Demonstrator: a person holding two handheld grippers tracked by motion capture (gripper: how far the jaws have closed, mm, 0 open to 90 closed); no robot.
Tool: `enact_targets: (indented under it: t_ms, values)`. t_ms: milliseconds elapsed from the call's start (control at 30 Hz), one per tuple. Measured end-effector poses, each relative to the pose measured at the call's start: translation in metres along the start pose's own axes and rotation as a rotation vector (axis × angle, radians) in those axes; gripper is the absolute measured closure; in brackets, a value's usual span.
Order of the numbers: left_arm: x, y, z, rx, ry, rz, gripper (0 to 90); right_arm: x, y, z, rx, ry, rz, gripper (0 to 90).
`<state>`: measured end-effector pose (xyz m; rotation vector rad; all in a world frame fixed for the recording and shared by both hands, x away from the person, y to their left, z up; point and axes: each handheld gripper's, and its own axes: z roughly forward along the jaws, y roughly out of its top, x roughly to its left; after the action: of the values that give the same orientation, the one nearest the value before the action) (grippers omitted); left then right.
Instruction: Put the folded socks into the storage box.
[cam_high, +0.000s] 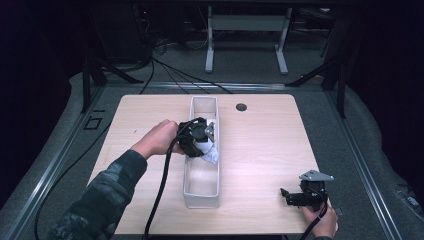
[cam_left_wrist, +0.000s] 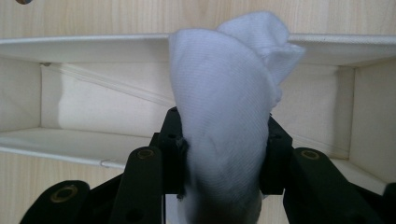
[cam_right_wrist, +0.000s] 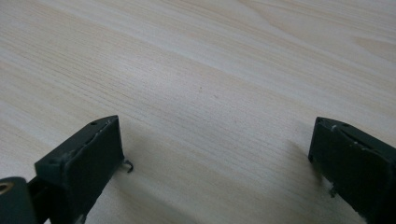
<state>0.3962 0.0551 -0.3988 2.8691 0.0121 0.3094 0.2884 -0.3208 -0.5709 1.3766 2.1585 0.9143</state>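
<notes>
Looking from the high view, I see the left gripper (cam_high: 204, 145) over the long white fabric bin (cam_high: 202, 192). Its own view shows both jaws clamping a soft knitted white cloth (cam_left_wrist: 226, 121). The right gripper (cam_right_wrist: 217, 158) stands wide apart, empty, over pale woodgrain table (cam_right_wrist: 210, 70).

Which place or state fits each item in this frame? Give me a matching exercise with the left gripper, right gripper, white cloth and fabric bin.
Things:
1. left gripper
2. right gripper
3. white cloth
4. fabric bin

Places or states:
A. long and narrow, at the table's middle
B. open, over bare wood near the table's right front corner
C. pinched between black fingers above the bin
D. shut, held over the bin

Pairs: 1-D, 2-B, 3-C, 4-A
</notes>
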Motion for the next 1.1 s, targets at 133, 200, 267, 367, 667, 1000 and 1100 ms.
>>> enact_targets:
  t_ms: [133, 200, 267, 367, 667, 1000, 1100]
  values:
    - [0.0, 0.001, 0.009, 0.005, -0.014, 0.005, 62.0, 0.0, 0.0, 0.0, 0.0, 0.0, 0.0, 2.3]
    - [0.0, 0.0, 0.012, 0.005, -0.015, 0.005, 62.0, 0.0, 0.0, 0.0, 0.0, 0.0, 0.0, 2.4]
    - [-0.001, -0.001, 0.018, 0.016, -0.03, 0.004, 62.0, 0.0, 0.0, 0.0, 0.0, 0.001, 0.001, 2.3]
    - [-0.001, -0.002, 0.023, 0.014, -0.036, -0.001, 61.9, 0.0, 0.0, 0.0, 0.0, 0.001, 0.001, 2.4]
    - [-0.002, -0.007, 0.039, 0.023, -0.068, -0.024, 61.6, 0.0, 0.0, 0.0, 0.0, 0.0, 0.0, 2.3]
    - [-0.002, -0.004, 0.052, 0.045, -0.092, -0.019, 60.6, 0.0, 0.0, 0.0, 0.0, 0.0, 0.0, 2.3]
    - [-0.003, -0.002, 0.055, 0.056, -0.099, -0.024, 60.4, 0.0, 0.0, 0.0, 0.0, 0.0, 0.0, 2.3]
